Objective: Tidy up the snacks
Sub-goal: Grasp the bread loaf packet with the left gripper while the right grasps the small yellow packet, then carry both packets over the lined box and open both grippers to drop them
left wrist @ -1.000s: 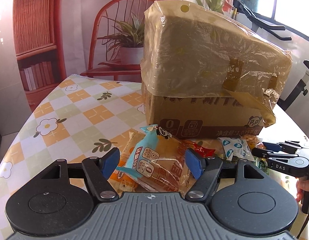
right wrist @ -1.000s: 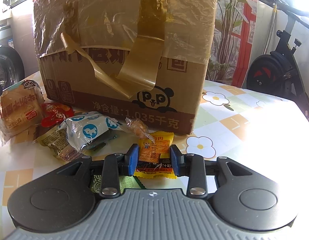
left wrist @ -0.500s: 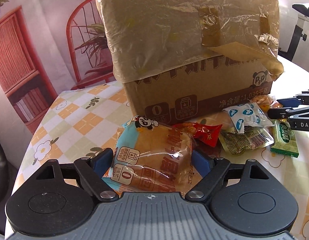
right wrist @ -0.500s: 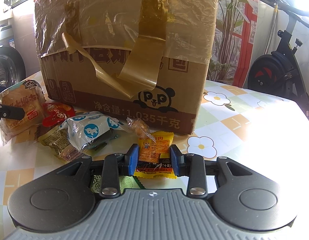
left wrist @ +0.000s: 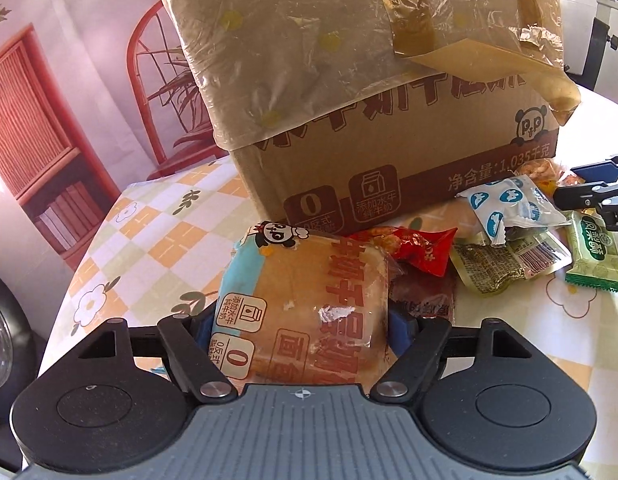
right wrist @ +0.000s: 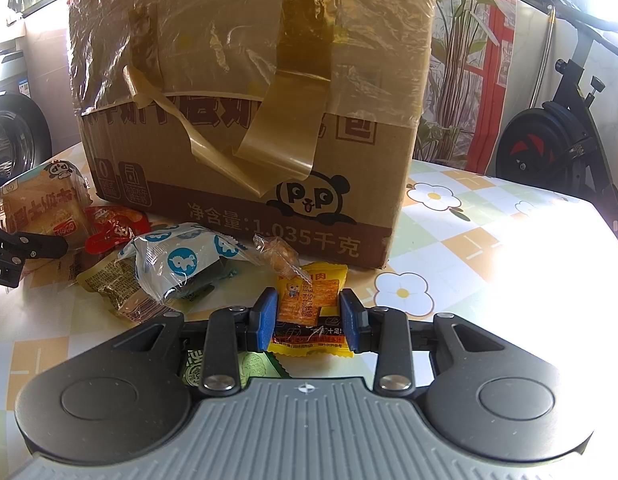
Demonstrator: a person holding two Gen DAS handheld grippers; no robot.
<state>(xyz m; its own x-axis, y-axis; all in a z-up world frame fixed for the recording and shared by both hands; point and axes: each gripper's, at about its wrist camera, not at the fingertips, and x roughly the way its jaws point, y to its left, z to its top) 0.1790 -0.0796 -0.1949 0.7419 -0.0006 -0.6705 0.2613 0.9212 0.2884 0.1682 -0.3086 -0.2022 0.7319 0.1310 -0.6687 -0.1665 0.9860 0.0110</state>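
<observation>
Bread pack (left wrist: 305, 304), printed with a panda and wrapped in clear and blue film, fills the gap between the left gripper (left wrist: 299, 326) fingers, whose blue pads sit against its two sides while the fingers are closing. A second ago the same pack lay smaller and farther out between widely spread fingers; the left wrist view has since come nearer and lower over it and rolled, so the cardboard box (left wrist: 389, 120) behind now looms larger and tilted. To the right of the bread a red wrapper (left wrist: 421, 246) touches it, followed by a brown-green packet (left wrist: 505, 264), a white and blue pouch (left wrist: 509, 204) lying on top of that, and a green packet (left wrist: 595, 256) at the far right, all on the checked, flower-printed bench (left wrist: 157, 236) in front of the box. The right gripper's dark tips (left wrist: 597, 200) enter at the right edge.

In the right wrist view the bread pack (right wrist: 41, 208) lies at far left with the left gripper's black finger (right wrist: 29, 246) beside it; a second ago that finger was out of frame. At centre the right gripper (right wrist: 309, 320) is clamped on an orange-yellow snack packet (right wrist: 313, 300), unchanged from earlier, with a clear-wrapped sweet (right wrist: 277, 256) just beyond it.
</observation>
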